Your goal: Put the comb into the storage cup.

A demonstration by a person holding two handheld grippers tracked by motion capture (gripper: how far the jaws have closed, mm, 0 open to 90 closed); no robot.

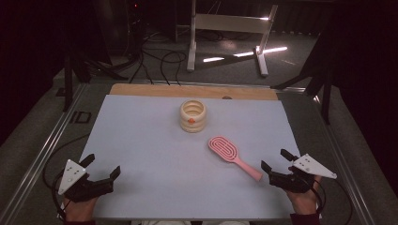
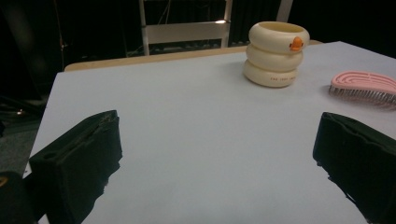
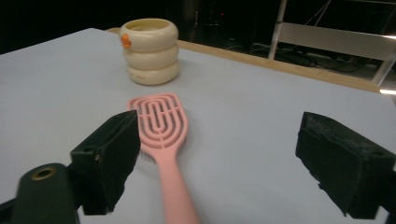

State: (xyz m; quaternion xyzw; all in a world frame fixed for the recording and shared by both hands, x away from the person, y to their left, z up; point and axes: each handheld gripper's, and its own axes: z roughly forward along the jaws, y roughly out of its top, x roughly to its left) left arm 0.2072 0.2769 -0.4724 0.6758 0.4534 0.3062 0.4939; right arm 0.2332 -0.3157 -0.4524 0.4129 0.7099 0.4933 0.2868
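Pale table (image 1: 141, 154) under pink hairbrush (image 1: 224, 148) and cream ringed holder (image 1: 193, 115)

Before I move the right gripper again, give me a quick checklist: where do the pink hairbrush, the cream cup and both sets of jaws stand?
1. Right gripper jaws open, nothing between the pads: ok.
2. Pink hairbrush lying flat on the table, back side up, bristles down: ok.
3. Brush handle end pointing toward the right gripper, close to its near jaw; in the right gripper view the handle runs beside the left-hand jaw, not centred in the gap: not ok for a straight grasp.
4. Cream ringed cup upright, apart from the brush: ok.
5. Cup contents: cannot tell.
6. Left gripper jaws open, empty, away from both things: ok.
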